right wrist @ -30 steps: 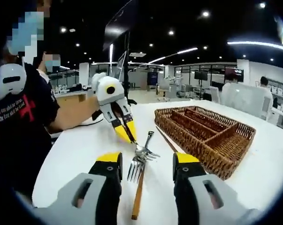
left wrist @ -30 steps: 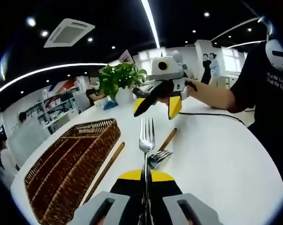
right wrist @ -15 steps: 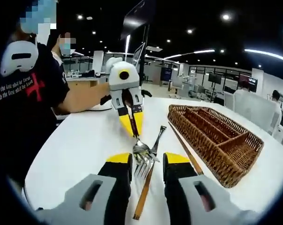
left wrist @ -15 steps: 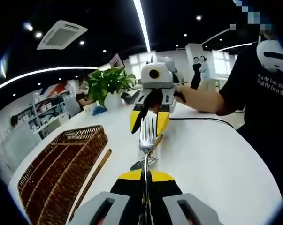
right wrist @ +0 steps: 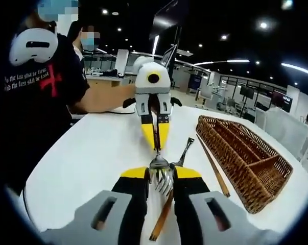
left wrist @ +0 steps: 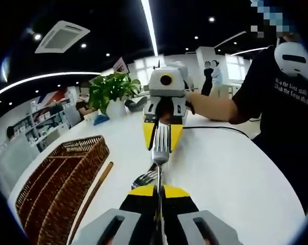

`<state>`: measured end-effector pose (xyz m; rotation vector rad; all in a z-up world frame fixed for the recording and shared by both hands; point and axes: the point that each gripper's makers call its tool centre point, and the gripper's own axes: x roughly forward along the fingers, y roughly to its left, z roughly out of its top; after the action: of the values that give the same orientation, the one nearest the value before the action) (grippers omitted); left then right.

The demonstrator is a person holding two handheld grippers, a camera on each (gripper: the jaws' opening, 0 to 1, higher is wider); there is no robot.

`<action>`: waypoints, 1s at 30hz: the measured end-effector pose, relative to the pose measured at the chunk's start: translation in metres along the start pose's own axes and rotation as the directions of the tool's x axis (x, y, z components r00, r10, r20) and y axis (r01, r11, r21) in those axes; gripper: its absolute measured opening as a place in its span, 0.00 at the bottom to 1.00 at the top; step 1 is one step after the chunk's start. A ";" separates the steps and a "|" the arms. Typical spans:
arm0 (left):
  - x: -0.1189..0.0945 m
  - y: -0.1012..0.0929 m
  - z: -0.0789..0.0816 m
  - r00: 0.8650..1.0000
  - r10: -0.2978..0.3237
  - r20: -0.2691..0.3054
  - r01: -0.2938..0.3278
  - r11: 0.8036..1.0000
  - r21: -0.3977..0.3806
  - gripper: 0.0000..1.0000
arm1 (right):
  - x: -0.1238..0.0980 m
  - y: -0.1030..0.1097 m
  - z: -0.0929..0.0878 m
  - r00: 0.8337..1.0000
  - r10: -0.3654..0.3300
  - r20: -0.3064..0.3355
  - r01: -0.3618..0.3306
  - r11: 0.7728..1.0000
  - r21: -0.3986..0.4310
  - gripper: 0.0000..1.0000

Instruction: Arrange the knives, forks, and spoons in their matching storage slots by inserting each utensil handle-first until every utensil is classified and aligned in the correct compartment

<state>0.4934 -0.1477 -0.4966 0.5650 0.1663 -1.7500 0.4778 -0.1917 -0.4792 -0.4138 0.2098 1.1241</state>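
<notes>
Steel fork (left wrist: 160, 144) is held off the surface, handle clamped in the left claw (left wrist: 159, 190), tines pointing at the right claw (left wrist: 162, 133), whose yellow tips close in around the fork head; whether they grip it, cannot tell. In the right gripper view the right claw (right wrist: 161, 176) has the tines between its jaws. More utensils lie on the white surface (right wrist: 97, 153): another fork (right wrist: 185, 150) and wood-handled pieces (right wrist: 213, 166). Wicker tray (right wrist: 244, 153) sits beside them, its visible slots look unfilled. Judged early stage: nothing sorted, a hand-over likely under way, all insertions left.
</notes>
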 end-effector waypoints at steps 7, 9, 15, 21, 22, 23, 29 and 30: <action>0.004 -0.002 -0.002 1.000 -0.003 -0.013 0.003 1.000 0.009 0.03 | -0.001 0.002 0.004 1.000 0.018 0.020 -0.019 0.999 0.028 0.17; 0.006 -0.002 -0.002 1.000 -0.002 -0.010 0.002 1.000 0.015 0.03 | 0.000 0.003 0.004 1.000 0.018 0.017 -0.018 0.999 0.031 0.17; 0.017 -0.003 -0.006 0.999 0.006 -0.038 -0.004 0.999 0.043 0.03 | 0.001 0.005 0.003 1.000 0.028 0.011 -0.028 0.999 0.039 0.17; 0.015 -0.002 -0.005 1.000 0.002 -0.031 -0.001 0.999 0.039 0.03 | 0.000 0.006 0.005 1.000 0.024 0.015 -0.024 0.999 0.039 0.17; 0.015 -0.001 -0.004 0.999 0.007 -0.032 -0.005 0.999 0.041 0.03 | 0.000 0.005 0.005 1.000 0.023 0.016 -0.023 0.999 0.040 0.17; 0.014 0.002 -0.002 0.999 0.022 -0.025 -0.021 0.998 0.055 0.03 | -0.001 0.004 0.005 1.000 0.017 0.018 -0.018 0.999 0.041 0.17; 0.008 0.002 0.007 0.999 0.032 0.007 -0.033 0.997 0.064 0.02 | -0.001 0.001 0.003 1.000 0.007 0.018 -0.008 0.998 0.059 0.17; 0.008 0.000 0.006 1.000 0.024 0.001 -0.024 0.998 0.060 0.02 | 0.000 0.001 0.001 1.000 0.008 0.010 -0.008 0.998 0.059 0.17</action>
<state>0.4909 -0.1573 -0.4953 0.6087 0.1065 -1.7359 0.4764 -0.1911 -0.4783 -0.3556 0.2356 1.1249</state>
